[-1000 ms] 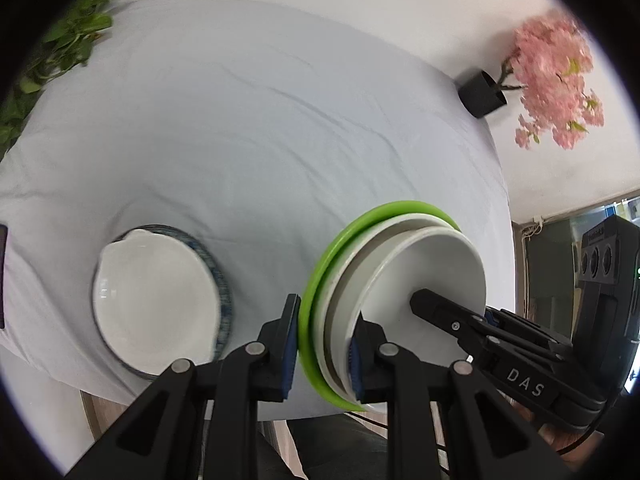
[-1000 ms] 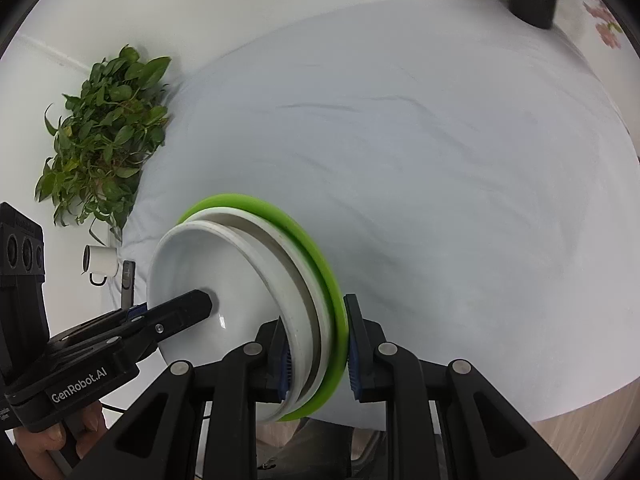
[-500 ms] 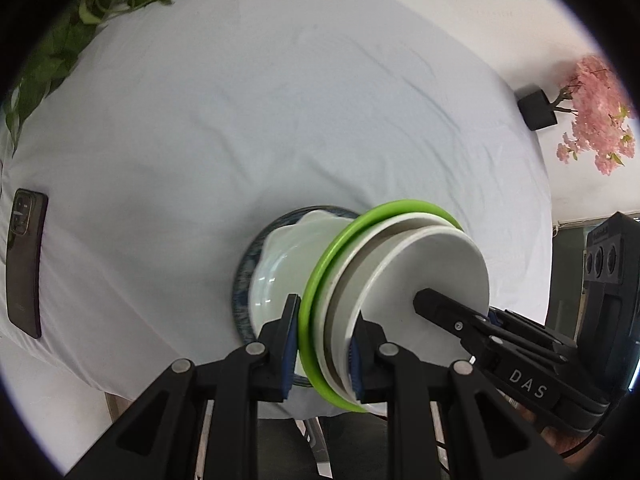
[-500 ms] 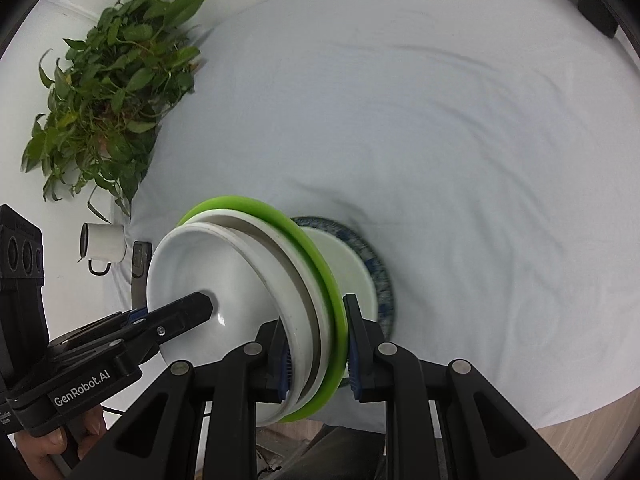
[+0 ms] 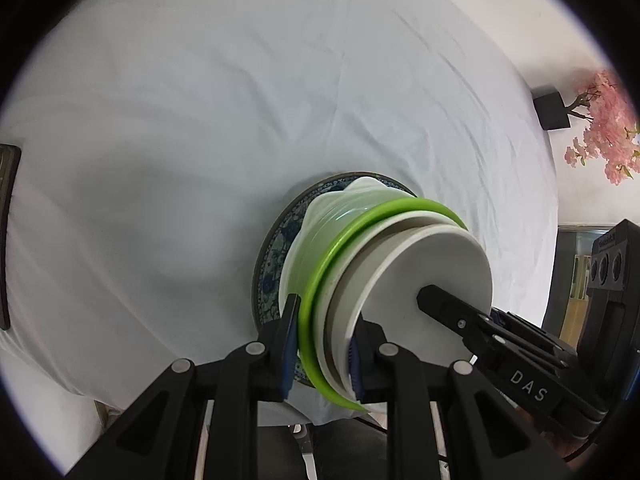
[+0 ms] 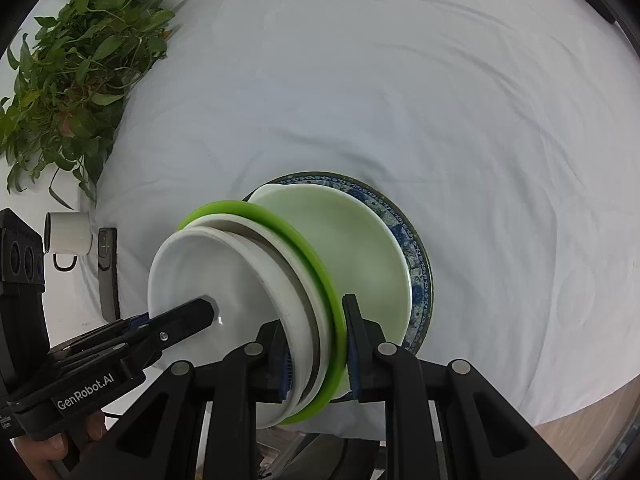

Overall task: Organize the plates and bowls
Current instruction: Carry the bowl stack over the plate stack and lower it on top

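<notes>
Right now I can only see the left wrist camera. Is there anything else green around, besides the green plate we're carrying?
Observer: Yes. A leafy plant shows at the upper left of the right wrist view.
Operator: Ooh! Anything near it?
Observer: A white mug shows just below the plant in that view.
Operator: Is my other gripper really holding on?
Observer: Yes. The right hand-held gripper pinches the rim of the stack, with one finger inside the top bowl and the other under the green plate.
</notes>
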Demonstrator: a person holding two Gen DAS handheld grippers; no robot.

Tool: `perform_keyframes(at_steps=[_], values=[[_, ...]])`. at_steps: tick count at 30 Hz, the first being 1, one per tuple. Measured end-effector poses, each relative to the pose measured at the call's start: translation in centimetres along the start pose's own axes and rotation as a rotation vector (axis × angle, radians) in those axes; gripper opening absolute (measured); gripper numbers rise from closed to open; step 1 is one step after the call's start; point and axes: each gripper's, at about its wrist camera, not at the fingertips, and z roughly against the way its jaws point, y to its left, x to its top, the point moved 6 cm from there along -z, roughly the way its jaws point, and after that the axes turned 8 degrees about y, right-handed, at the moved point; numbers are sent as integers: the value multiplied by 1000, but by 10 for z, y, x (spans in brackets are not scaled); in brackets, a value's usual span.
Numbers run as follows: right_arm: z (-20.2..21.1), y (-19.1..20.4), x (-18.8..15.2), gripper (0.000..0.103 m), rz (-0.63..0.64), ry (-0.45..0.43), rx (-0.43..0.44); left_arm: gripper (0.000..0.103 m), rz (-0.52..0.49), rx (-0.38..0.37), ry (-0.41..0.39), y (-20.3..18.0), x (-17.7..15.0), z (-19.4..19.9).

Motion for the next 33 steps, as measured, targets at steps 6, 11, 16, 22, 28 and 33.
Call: perform_keyframes(at_steps=[6, 11, 16, 22, 28, 33], values=[[-9, 4, -2, 19, -10, -11, -9, 20, 0, -8, -7, 1, 4, -3], [-11, 2, 1, 19, -17, -21, -1, 20, 7, 0, -10, 0, 5, -4], [-8, -7, 3, 19, -19, -19, 15, 20, 4, 15, -15, -3, 5, -3], [-9, -12, 3, 20, -21, -13, 32, 21, 16, 5, -8, -3, 5, -4], [-10, -12, 4, 20, -9, -10, 33, 21, 25, 10, -8, -3, 4, -5], [-6, -9, 3, 21, 3, -17, 15, 22, 33, -11, -36, -5, 1, 3]])
